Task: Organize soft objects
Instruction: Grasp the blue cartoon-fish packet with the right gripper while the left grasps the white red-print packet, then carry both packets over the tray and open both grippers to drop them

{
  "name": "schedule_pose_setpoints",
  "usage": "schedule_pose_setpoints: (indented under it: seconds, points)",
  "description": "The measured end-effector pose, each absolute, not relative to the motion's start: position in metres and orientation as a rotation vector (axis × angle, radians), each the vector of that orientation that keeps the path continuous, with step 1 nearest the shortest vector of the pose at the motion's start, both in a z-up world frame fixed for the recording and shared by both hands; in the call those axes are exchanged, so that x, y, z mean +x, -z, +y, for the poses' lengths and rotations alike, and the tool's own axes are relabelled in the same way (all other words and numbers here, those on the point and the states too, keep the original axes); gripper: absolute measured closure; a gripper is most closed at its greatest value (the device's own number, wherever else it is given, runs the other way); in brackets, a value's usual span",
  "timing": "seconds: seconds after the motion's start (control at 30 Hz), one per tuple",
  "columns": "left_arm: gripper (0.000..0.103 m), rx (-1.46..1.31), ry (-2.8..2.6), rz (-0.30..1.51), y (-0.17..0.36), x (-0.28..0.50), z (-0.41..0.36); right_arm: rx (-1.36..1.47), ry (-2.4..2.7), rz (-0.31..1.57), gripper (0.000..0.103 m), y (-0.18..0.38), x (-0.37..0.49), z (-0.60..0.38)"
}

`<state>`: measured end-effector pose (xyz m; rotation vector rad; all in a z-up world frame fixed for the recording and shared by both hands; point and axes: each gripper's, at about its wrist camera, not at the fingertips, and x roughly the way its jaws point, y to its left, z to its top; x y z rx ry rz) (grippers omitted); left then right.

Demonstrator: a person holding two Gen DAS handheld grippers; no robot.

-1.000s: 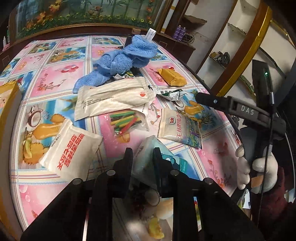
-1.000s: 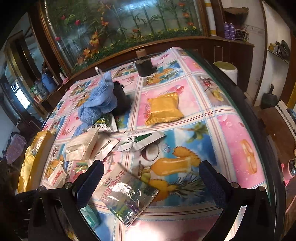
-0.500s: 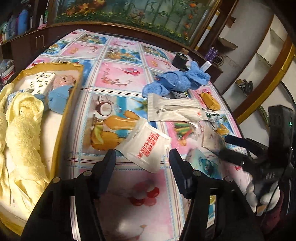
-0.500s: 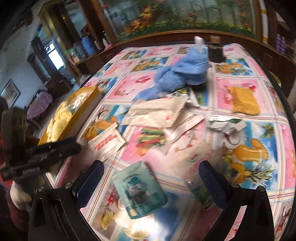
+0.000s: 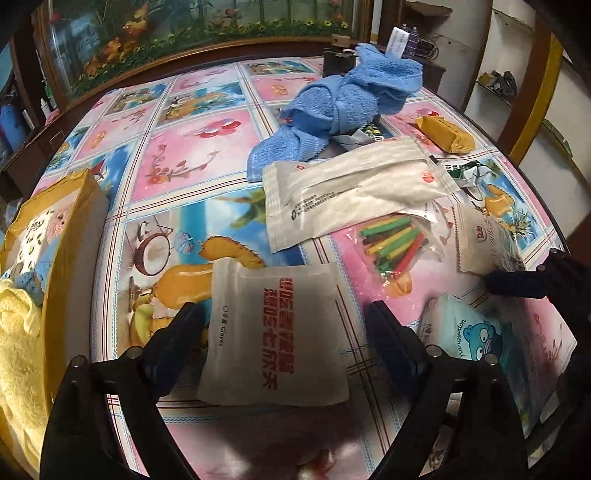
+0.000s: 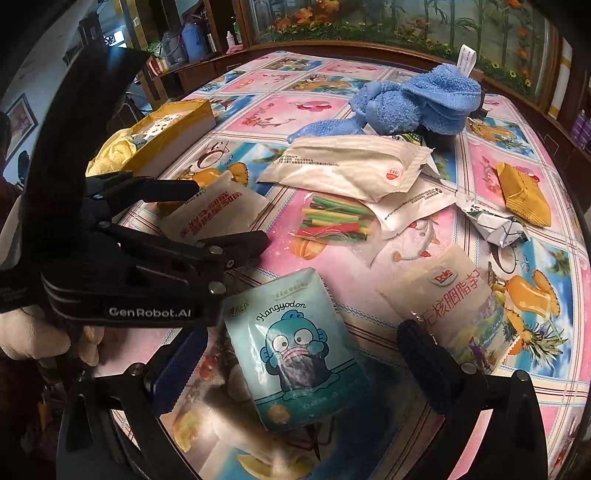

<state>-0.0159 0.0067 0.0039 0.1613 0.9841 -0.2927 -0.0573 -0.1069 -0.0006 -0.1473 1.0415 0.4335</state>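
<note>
1. Tablecloth: glossy, pink and blue squares printed with fruit and flowers.
2. Painted panel: flowers and foliage, directly behind the table's far edge.
3. Blue jugs: on a wooden sideboard, well apart from the table.
4. Framed picture: on the left wall.

1. The table's far-left stretch lay bare, giving open passage from the yellow box at the left edge across to the blue towel.
2. Packets crowded the near-right part: the white glove packet, the long white pouch, the bag of coloured sticks and the teal cartoon packet lay close together with little gap.
3. The left gripper stood over the glove packet, blocking that side.
</note>
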Motion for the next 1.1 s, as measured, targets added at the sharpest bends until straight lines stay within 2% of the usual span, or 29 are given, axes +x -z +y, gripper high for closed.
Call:
schedule_pose_setpoints:
  seconds: [0.03,0.1,0.13,0.27,0.5,0.8,1.1]
  points:
    - [0.031,0.166,0.313,0.976,-0.006,-0.02,0.005,-0.147,-0.439,1.047,0.001,0.001,-0.058,-0.107]
    - [0.063,0.167,0.357,0.97,-0.011,-0.025,0.002,-0.15,-0.449,1.039,0.008,0.0,-0.059,-0.107]
    - [0.063,0.147,0.369,0.984,-0.012,-0.025,0.003,-0.156,-0.448,1.035,0.01,-0.001,-0.059,-0.106]
    - [0.063,0.088,0.378,0.982,-0.014,-0.027,0.008,-0.146,-0.456,1.021,0.047,-0.005,-0.059,-0.106]
    - [0.063,-0.048,0.38,0.914,-0.04,-0.046,0.031,-0.065,-0.479,1.029,0.054,-0.01,-0.063,-0.114]
    - [0.063,-0.216,0.337,0.776,-0.089,-0.081,0.1,-0.018,-0.475,0.922,0.054,-0.051,-0.079,-0.119]
    - [0.063,-0.265,0.096,0.738,-0.089,-0.104,0.196,-0.017,-0.591,0.906,0.054,-0.073,-0.07,-0.066]
